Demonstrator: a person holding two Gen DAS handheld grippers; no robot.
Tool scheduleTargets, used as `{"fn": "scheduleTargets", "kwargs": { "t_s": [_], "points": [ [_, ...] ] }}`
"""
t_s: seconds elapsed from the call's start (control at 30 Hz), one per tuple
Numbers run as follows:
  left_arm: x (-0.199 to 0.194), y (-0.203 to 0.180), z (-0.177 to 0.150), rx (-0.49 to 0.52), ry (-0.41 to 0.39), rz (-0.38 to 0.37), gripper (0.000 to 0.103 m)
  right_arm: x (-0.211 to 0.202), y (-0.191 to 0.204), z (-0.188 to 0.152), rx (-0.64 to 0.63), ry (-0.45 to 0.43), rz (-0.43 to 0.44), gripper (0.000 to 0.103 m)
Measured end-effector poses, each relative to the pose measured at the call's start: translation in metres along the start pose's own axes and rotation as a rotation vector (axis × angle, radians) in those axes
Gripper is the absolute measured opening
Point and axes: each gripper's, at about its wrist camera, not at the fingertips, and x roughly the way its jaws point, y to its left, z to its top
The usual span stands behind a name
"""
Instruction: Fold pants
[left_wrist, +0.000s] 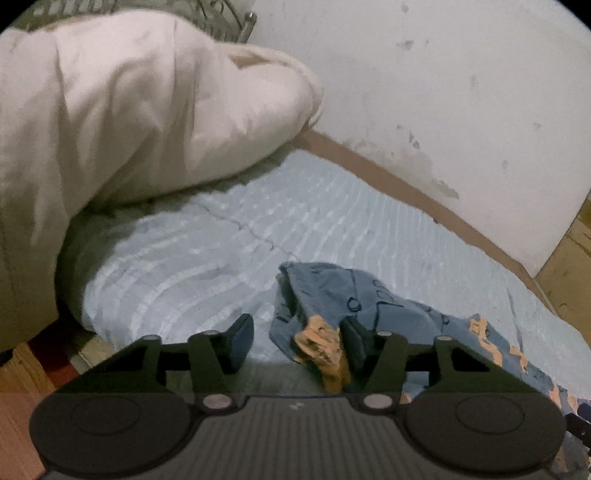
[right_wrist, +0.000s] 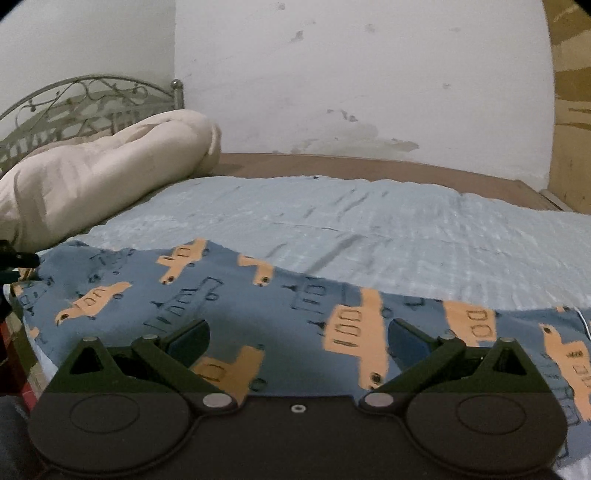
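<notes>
A: Where are your pants (right_wrist: 280, 314) lying right now?

B: Spread along the near edge of the bed, on the pale blue sheet (right_wrist: 369, 221). Blue cloth, printed with orange trucks. One end is bunched up in front of your left gripper (left_wrist: 297, 334).

A: Are you gripping that bunched end?

B: No. Your left fingers stand partly apart. A crumpled orange fold sits just beside the right-hand finger (left_wrist: 356, 341), perhaps touching it, but the other finger is clear of the cloth, so nothing is pinched.

A: And your right gripper (right_wrist: 299, 341)?

B: Spread wide above the flat middle of the pants, nothing between its fingers.

A: What's around you?

B: A cream duvet (left_wrist: 129, 122) rolled up at the head of the bed, a metal headboard (right_wrist: 92, 99) behind it, and a stained white wall (right_wrist: 369, 74) along the far side.
</notes>
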Motion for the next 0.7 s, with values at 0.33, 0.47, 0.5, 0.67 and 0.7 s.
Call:
{"fn": "scheduleTargets", "kwargs": {
  "t_s": [0.33, 0.47, 0.5, 0.67, 0.7],
  "points": [
    [0.003, -0.013, 0.011, -0.013, 0.02, 0.047, 0.014, 0.007, 0.024, 0.002, -0.037, 0.03, 0.028, 0.102],
    [-0.025, -0.033, 0.022, 0.052, -0.052, 0.098, 0.013, 0.004, 0.027, 0.001, -0.042, 0.027, 0.048, 0.102],
    [-0.032, -0.038, 0.023, 0.075, -0.068, 0.107, 0.013, 0.004, 0.026, 0.001, -0.041, 0.026, 0.05, 0.102],
    [-0.035, -0.055, 0.014, 0.229, -0.081, 0.209, 0.013, 0.004, 0.02, -0.003, -0.021, 0.032, 0.049, 0.102],
    [-0.028, -0.053, 0.012, 0.221, -0.059, 0.215, 0.013, 0.004, 0.019, -0.004, -0.017, 0.036, 0.049, 0.102]
  ]
}}
